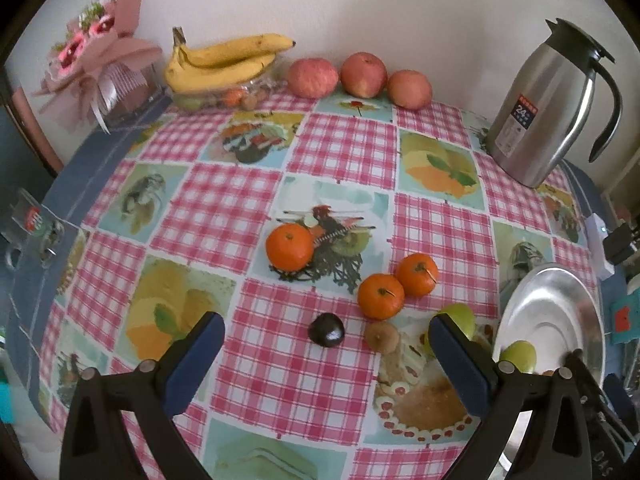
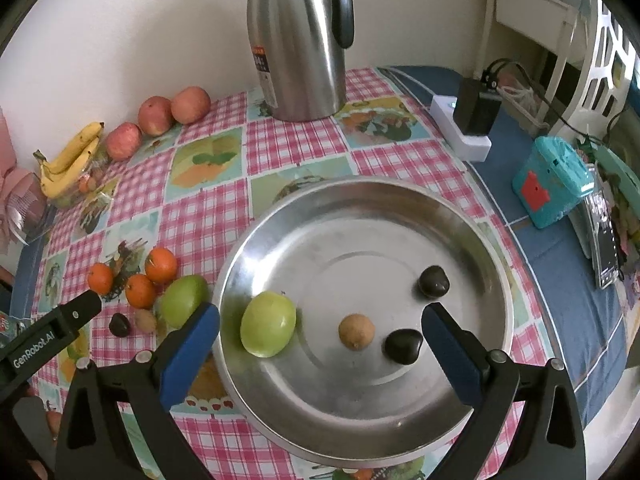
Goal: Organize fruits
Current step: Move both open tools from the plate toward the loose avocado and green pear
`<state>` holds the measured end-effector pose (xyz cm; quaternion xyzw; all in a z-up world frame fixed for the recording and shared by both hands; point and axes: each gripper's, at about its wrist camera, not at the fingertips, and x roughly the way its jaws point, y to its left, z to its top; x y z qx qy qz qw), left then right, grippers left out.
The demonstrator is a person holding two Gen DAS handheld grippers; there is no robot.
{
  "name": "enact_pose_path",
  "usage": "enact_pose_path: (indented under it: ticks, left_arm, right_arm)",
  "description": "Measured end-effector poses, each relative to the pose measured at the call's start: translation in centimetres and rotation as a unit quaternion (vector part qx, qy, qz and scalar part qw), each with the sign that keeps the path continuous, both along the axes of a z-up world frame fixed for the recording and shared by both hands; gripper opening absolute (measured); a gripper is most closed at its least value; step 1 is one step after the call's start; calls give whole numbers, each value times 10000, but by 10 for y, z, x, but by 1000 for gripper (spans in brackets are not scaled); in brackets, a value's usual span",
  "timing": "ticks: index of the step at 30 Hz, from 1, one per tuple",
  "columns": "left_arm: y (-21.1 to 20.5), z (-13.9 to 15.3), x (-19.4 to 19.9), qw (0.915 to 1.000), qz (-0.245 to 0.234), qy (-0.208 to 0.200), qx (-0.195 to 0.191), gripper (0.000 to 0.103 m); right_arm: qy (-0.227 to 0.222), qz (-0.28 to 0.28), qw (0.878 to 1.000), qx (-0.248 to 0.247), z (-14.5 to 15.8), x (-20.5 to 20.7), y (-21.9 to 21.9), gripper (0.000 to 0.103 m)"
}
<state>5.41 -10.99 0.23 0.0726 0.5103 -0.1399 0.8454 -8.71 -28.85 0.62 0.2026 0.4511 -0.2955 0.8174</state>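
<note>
Both grippers wide, nothing in them. R gripper (image 2: 320, 332) over the pan (image 2: 360, 196) w/ a green fruit (image 2: 268, 330), tan ball (image 2: 356, 331), 2 dark nuts (image 2: 403, 346). L gripper (image 1: 326, 344) over a dark nut (image 1: 326, 329) on the desk (image 1: 256, 184) (oranges (image 1: 289, 246) near).

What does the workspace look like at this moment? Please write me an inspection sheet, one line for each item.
Surface: round table under a checked cloth with fruit prints.
Job's things: steel plate holds one green fruit, one small brown fruit and two dark fruits. On the cloth: three oranges, a second green fruit, a dark fruit and a brown one.
Clutter: bananas, three apples, steel jug, bouquet.
Grippers: left gripper open above the dark fruit; right gripper open over the plate; neither holds anything.
Cables: black adapter in a white power strip, lead running back.
Surroundings: pale wall, turquoise box.
</note>
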Motion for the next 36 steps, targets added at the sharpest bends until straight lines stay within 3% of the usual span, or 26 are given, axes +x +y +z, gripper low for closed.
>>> enact_pose_path:
  ticks: [6,14,22,36]
  left_arm:
    - [-2,11,-2,9996,-48,-253,82,103]
    - [10,16,2,9995,268,-141,-104,103]
    - [29,20,10,9982,550,-20,-241,103]
    - [78,11,37,9940,1043,-222,224,103]
  right_arm:
    - [-88,93,9999,-37,3,3,5,101]
    - [-349,152,9993,28,10,7,12,101]
    - [-256,478,9985,-78,11,23,32,101]
    - [69,1015,9947,134,10,73,76,101]
